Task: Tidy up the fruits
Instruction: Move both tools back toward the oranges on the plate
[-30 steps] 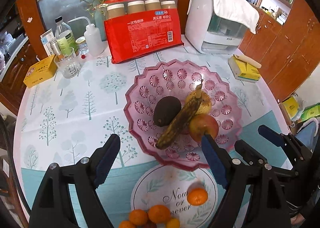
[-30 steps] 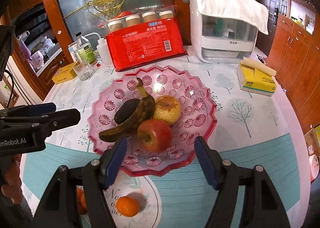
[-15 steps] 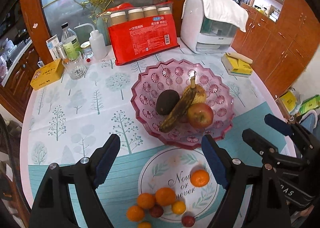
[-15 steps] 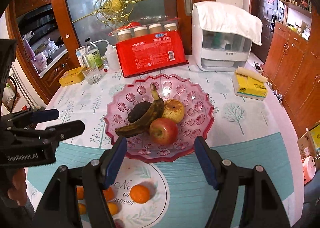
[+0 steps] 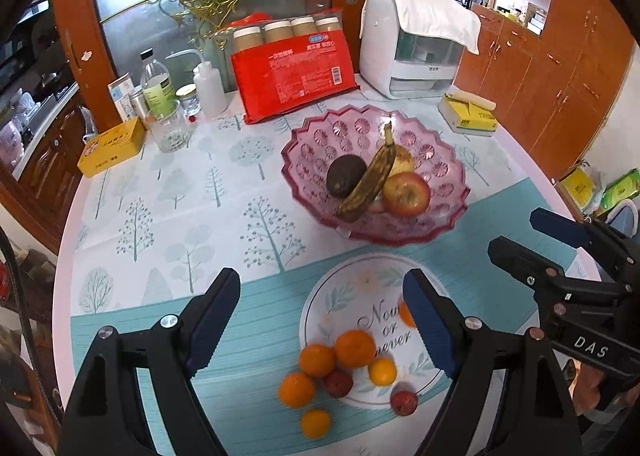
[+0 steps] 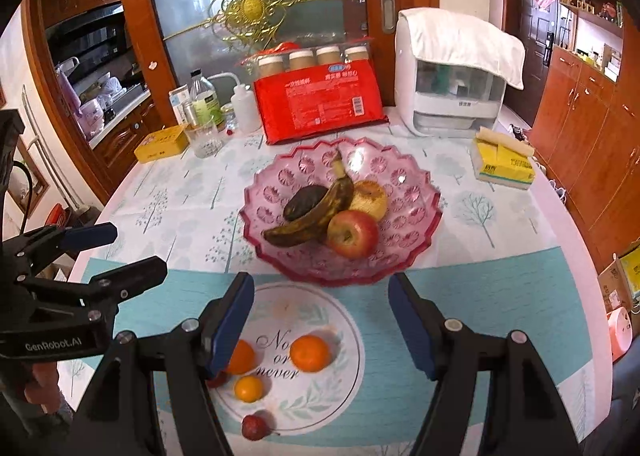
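Note:
A pink glass bowl [image 5: 448,160] [image 6: 424,192] at mid table holds a dark avocado [image 5: 346,176], a browned banana [image 5: 370,180], a red apple [image 5: 406,194] and a yellow pear [image 6: 370,198]. Nearer to me, several oranges [image 5: 354,348] [image 6: 310,353] and small red fruits [image 5: 338,383] [image 6: 254,427] lie loose on the round print of the tablecloth. My left gripper [image 5: 320,280] [image 6: 136,248] hangs open above those oranges, holding nothing. To its right, my right gripper [image 6: 320,282] [image 5: 516,232] is also open and empty, just short of the bowl's near rim.
Along the back stand a red pack of paper cups [image 5: 294,68], a white appliance under a towel [image 5: 416,44], bottles [image 5: 158,84] and a glass [image 5: 170,128]. A yellow box [image 5: 112,146] lies far left, a yellow tissue pack [image 5: 468,114] far right.
Both grippers have drawn back from the bowl toward the near table edge and risen a little. More of the loose oranges and red fruits have come into view. The jaws stay as wide.

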Available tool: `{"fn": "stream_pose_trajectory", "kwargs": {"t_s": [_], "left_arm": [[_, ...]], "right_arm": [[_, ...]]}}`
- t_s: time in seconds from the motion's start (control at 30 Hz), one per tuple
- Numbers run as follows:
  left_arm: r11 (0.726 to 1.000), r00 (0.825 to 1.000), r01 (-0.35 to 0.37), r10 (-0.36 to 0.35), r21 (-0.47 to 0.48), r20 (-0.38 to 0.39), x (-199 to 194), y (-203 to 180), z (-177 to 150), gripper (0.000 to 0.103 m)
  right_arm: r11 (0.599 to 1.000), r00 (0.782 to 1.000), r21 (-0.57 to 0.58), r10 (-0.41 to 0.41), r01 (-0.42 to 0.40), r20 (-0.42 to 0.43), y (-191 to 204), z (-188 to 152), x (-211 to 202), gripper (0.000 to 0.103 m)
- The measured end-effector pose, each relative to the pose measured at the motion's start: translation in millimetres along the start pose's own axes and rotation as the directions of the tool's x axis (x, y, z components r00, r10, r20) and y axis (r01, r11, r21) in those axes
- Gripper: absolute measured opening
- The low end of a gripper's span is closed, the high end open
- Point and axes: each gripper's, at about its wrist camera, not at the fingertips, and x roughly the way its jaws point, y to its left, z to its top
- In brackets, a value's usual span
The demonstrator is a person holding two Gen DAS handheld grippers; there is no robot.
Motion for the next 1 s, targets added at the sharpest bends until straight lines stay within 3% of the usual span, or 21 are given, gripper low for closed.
{"fn": "stream_pose_trajectory", "kwargs": {"t_s": [0.2,0.53,0.83,1.0], "left_arm": [[1.000,1.000,-0.001,0.001,-0.007,-0.023,6.0,11.1,-31.8,0.083],[1.000,0.992,0.007,-0.005,0.016,-0.127,50.8,12.6,-79.5,0.083],[0.979,0.980,0.097,-0.062,0.181,-0.191,90.3,-24.3,-82.1,0.079],[0.960,0.961,0.164,-0.104,0.225,-0.257,113.3,-32.9,-79.1,0.074]], "right_arm": [[1.000,0.999,-0.004,0.005,-0.005,-0.052,8.3,-22.6,10.7,0.070],[1.000,0.988,0.018,0.010,-0.007,-0.151,8.8,-54.4,41.2,0.070],[0.999,0.967,0.049,0.019,-0.007,-0.252,-1.5,-68.3,82.7,0.070],[0.998,0.952,0.055,0.036,-0.020,-0.303,-6.1,-74.2,106.6,0.066]]}}
